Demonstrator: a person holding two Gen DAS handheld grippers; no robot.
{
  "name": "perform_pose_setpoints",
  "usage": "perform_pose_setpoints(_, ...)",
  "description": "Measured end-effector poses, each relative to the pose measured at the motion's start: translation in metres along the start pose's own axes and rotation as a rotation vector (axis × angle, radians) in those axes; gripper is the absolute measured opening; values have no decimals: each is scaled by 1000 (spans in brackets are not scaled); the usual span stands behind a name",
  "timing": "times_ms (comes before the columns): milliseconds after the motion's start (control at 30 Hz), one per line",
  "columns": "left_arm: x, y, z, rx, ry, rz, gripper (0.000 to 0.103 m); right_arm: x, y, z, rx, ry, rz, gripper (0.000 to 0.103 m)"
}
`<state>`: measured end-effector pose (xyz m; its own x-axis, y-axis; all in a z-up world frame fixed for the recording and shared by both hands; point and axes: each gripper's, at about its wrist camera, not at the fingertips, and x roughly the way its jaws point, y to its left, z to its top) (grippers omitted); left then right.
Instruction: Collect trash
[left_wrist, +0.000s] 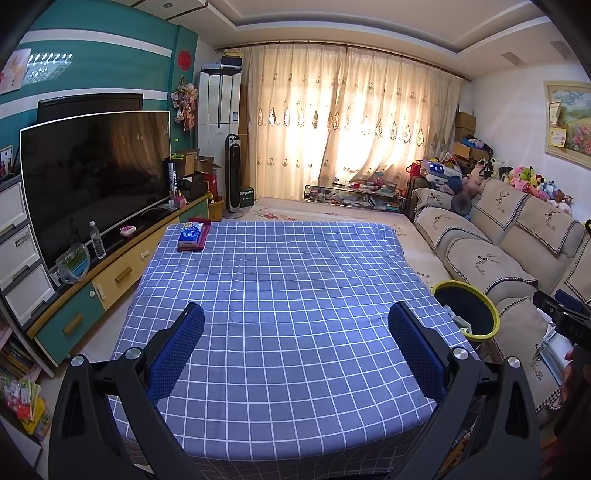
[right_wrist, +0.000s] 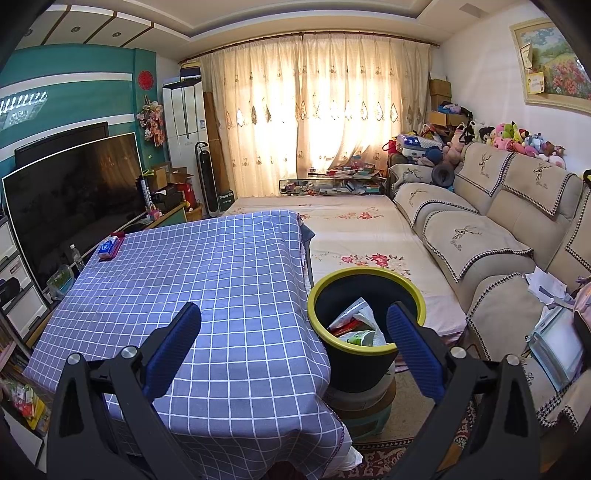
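A black trash bin with a yellow rim (right_wrist: 365, 277) stands on stacked stools beside the table's right edge; it holds crumpled wrappers and paper (right_wrist: 356, 325). It also shows in the left wrist view (left_wrist: 466, 286). My left gripper (left_wrist: 295, 321) is open and empty above the near part of the blue checked tablecloth (left_wrist: 280, 266). My right gripper (right_wrist: 293, 321) is open and empty, over the table's right edge with its right finger (right_wrist: 413, 347) in front of the bin. The right gripper's tip shows at the right in the left wrist view (left_wrist: 554, 306).
A blue tissue pack on a red tray (left_wrist: 192, 233) lies at the table's far left corner. A TV (left_wrist: 96, 177) on a cabinet stands to the left, with a water bottle (left_wrist: 97, 240). A beige sofa (right_wrist: 480, 236) runs along the right, with papers (right_wrist: 546, 288) on it.
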<state>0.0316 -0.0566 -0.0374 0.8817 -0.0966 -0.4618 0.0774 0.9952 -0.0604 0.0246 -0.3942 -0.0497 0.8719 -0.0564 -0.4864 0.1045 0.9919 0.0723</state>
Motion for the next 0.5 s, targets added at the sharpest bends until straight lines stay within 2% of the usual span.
perform_pose_setpoints(500, 2, 1, 1, 2, 5, 1, 98, 0, 0, 0, 1, 0, 1, 96)
